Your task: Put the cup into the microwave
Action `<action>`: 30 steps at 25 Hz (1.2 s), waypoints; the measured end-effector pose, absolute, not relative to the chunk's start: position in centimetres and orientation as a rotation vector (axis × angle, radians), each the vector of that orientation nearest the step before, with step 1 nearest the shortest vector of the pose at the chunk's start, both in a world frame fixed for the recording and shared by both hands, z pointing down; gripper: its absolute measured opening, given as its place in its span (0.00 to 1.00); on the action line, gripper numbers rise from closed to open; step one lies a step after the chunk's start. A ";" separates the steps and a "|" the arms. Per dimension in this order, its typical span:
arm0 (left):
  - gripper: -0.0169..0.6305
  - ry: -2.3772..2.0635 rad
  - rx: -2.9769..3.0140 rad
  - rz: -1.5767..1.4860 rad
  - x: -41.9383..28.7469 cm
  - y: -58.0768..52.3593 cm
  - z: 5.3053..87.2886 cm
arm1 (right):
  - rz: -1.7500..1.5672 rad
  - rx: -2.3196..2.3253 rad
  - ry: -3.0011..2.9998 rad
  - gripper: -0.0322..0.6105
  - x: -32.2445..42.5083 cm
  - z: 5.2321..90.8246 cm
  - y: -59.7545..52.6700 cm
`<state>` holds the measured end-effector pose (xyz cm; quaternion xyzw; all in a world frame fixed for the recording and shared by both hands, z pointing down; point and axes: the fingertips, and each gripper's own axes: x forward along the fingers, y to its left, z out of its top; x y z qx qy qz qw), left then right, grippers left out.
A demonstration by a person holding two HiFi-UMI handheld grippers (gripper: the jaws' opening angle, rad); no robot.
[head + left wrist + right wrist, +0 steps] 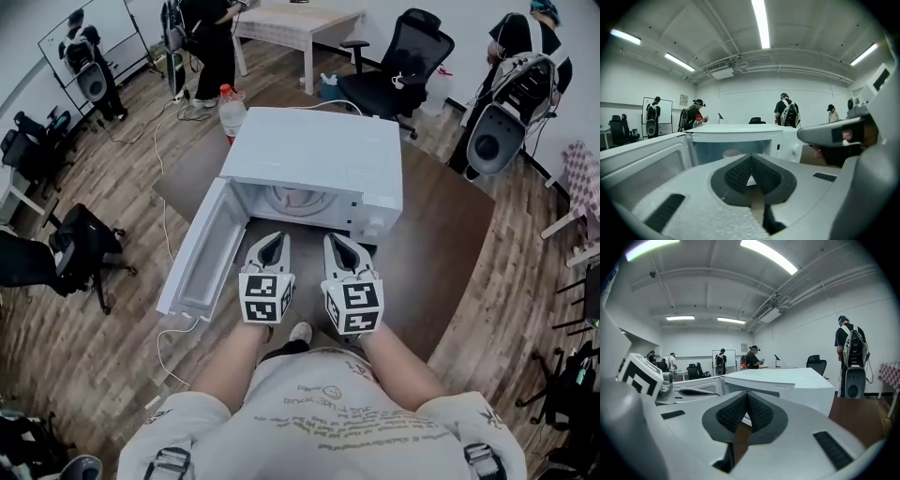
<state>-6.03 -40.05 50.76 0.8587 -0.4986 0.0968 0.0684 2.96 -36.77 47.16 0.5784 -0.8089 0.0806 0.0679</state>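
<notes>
The cup (pixel 732 153) stands inside the microwave (pixel 319 150) on the bench (pixel 450 234), straight ahead of the left tongs (pixel 272 240) and the right tongs (pixel 339 242), both closed on nothing (pads meeting), while the open door (pixel 192 258) juts near-left, closest to the left tongs.

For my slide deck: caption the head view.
Left claw and right claw, both shut and empty, face the open white microwave on a brown table.
</notes>
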 end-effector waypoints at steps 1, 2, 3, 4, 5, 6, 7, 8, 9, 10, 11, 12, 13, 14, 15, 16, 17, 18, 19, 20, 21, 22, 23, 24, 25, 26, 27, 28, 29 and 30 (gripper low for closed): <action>0.05 -1.510 2.586 0.274 -6.0 -39.2 50.0 | 0.238 1.730 -2.452 0.06 2.7 47.1 -36.5; 0.05 -1.521 2.583 0.257 -6.0 -38.3 49.3 | 0.234 1.716 -2.469 0.06 2.5 46.9 -36.1; 0.05 -1.533 2.578 0.244 -6.1 -37.6 48.6 | 0.228 1.703 -2.484 0.06 2.3 46.7 -35.8; 0.05 -1.544 2.573 0.235 -6.2 -36.9 48.0 | 0.224 1.692 -2.496 0.06 2.1 46.6 -35.5; 0.05 -1.557 2.568 0.230 -6.3 -36.3 47.5 | 0.221 1.683 -2.506 0.06 2.0 46.4 -35.3; 0.05 -1.571 2.561 0.226 -6.4 -35.8 47.1 | 0.220 1.676 -2.515 0.06 1.9 46.2 -35.0; 0.05 -1.585 2.552 0.222 -6.6 -35.3 46.9 | 0.222 1.669 -2.525 0.06 1.7 46.0 -34.7; 0.05 -1.596 2.541 0.218 -6.8 -34.8 46.7 | 0.224 1.663 -2.535 0.06 1.6 45.9 -34.5; 0.05 -1.607 2.529 0.215 -7.0 -34.4 46.7 | 0.225 1.657 -2.544 0.06 1.5 45.8 -34.2; 0.05 -1.616 2.519 0.213 -7.3 -34.0 46.6 | 0.226 1.652 -2.552 0.06 1.4 45.7 -33.9; 0.05 -1.624 2.511 0.212 -7.5 -33.7 46.6 | 0.227 1.647 -2.557 0.06 1.2 45.6 -33.7; 0.05 -1.632 2.506 0.211 -7.7 -33.5 46.5 | 0.227 1.642 -2.560 0.06 1.0 45.6 -33.6; 0.05 -1.637 2.502 0.211 -7.9 -33.3 46.4 | 0.225 1.638 -2.562 0.06 0.8 45.5 -33.5; 0.05 -1.641 2.499 0.213 -8.1 -33.2 46.4 | 0.223 1.634 -2.564 0.06 0.7 45.5 -33.4; 0.05 -1.644 2.496 0.214 -8.2 -33.0 46.3 | 0.220 1.632 -2.564 0.06 0.5 45.4 -33.4; 0.05 -1.646 2.494 0.214 -8.2 -32.9 46.3 | 0.215 1.629 -2.564 0.06 0.5 45.3 -33.3; 0.05 -1.648 2.492 0.214 -8.2 -32.8 46.3 | 0.210 1.626 -2.565 0.06 0.5 45.3 -33.2; 0.05 -1.650 2.491 0.213 -8.1 -32.7 46.3 | 0.204 1.623 -2.566 0.06 0.5 45.2 -33.1; 0.05 -1.652 2.490 0.212 -8.1 -32.7 46.3 | 0.200 1.619 -2.568 0.06 0.5 45.2 -33.0; 0.05 -1.653 2.490 0.211 -8.0 -32.6 46.3 | 0.196 1.617 -2.569 0.06 0.5 45.2 -33.0; 0.05 -1.652 2.490 0.210 -8.0 -32.6 46.3 | 0.194 1.616 -2.569 0.06 0.5 45.2 -32.9; 0.05 -1.648 2.490 0.206 -7.9 -32.6 46.3 | 0.192 1.616 -2.569 0.06 0.5 45.2 -32.9; 0.05 -1.639 2.488 0.198 -7.9 -32.6 46.3 | 0.189 1.617 -2.568 0.06 0.5 45.2 -32.9; 0.05 -1.628 2.484 0.188 -7.8 -32.6 46.3 | 0.187 1.619 -2.567 0.06 0.6 45.1 -32.9; 0.05 -1.618 2.477 0.177 -7.8 -32.7 46.3 | 0.185 1.619 -2.565 0.06 0.6 45.1 -32.9; 0.05 -1.611 2.471 0.171 -7.9 -32.7 46.3 | 0.184 1.619 -2.564 0.06 0.6 45.0 -32.9; 0.05 -1.609 2.466 0.171 -7.9 -32.8 46.4 | 0.183 1.619 -2.563 0.06 0.6 45.0 -32.9; 0.05 -1.609 2.463 0.173 -8.0 -32.8 46.4 | 0.182 1.618 -2.561 0.06 0.6 45.0 -33.0; 0.05 -1.610 2.462 0.178 -8.0 -32.9 46.5 | 0.182 1.617 -2.560 0.06 0.6 45.1 -33.0; 0.05 -1.613 2.460 0.182 -8.1 -32.9 46.6 | 0.182 1.616 -2.559 0.06 0.6 45.1 -33.0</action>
